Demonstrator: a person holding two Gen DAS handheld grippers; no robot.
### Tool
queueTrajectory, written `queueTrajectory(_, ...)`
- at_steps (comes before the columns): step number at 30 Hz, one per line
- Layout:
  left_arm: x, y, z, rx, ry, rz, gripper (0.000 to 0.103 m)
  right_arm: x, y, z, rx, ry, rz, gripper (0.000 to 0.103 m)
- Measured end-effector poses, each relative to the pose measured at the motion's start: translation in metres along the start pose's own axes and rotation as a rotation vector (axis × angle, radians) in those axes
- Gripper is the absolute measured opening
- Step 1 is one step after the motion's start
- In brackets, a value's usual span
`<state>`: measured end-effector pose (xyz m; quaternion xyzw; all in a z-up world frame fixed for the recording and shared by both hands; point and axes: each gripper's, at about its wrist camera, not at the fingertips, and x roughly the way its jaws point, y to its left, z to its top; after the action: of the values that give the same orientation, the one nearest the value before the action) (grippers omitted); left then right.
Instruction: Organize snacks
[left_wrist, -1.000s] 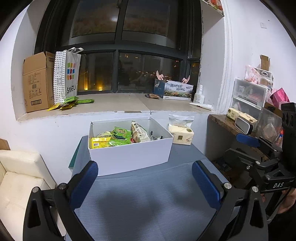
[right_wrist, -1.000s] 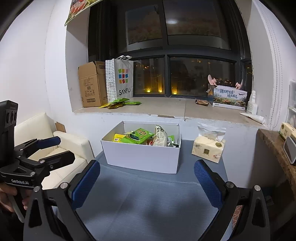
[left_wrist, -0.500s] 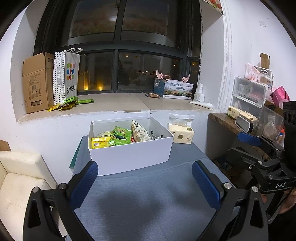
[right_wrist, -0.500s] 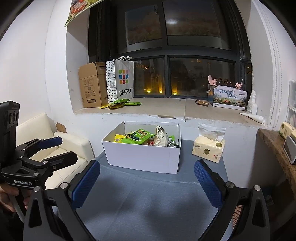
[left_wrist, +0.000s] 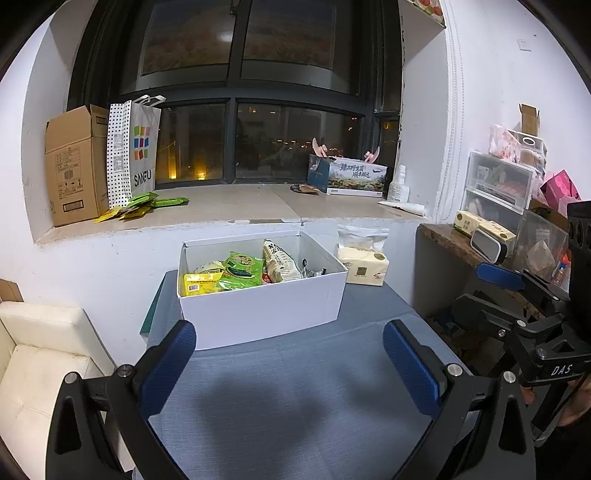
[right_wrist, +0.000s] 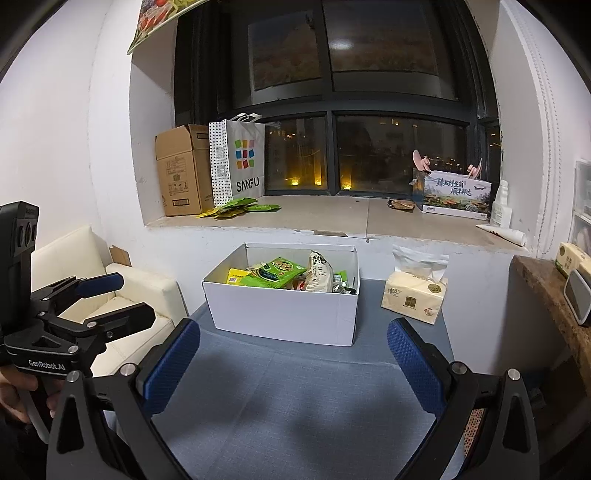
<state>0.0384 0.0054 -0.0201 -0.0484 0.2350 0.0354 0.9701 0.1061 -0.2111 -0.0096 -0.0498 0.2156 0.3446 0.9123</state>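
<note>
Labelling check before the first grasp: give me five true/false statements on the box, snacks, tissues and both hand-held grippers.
1. The white box holds snack packets. True.
2. The left hand-held gripper is shut on a packet. False: its jaws are wide apart and hold nothing.
3. The tissue pack lies inside the box. False: it sits on the table beside the box, on its right.
4. Green packets lie on the windowsill by the paper bag. True.
5. The right hand-held gripper is touching the box. False: it is open, short of the box, with bare table between.
</note>
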Motion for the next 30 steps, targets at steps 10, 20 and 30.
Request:
queueTrajectory(10, 0.0003, 0.0002, 0.0001, 0.004, 0.002, -0.006, 0.103, 0.0002, 0.0015, -0.0009, -0.002, 0.004, -0.003, 0.103)
queueTrajectory(20, 0.0001, -0.001, 0.0001, 0.007, 0.002, -0.003, 0.103, 0.0006, 0.0018, -0.0007, -0.002, 0.005, -0.005, 0.103)
queueTrajectory(30, 0.0005, -0.0009, 0.0002, 0.009, 0.003, -0.002, 0.103, 0.0007, 0.0025, -0.0011, -0.002, 0.005, -0.003, 0.103)
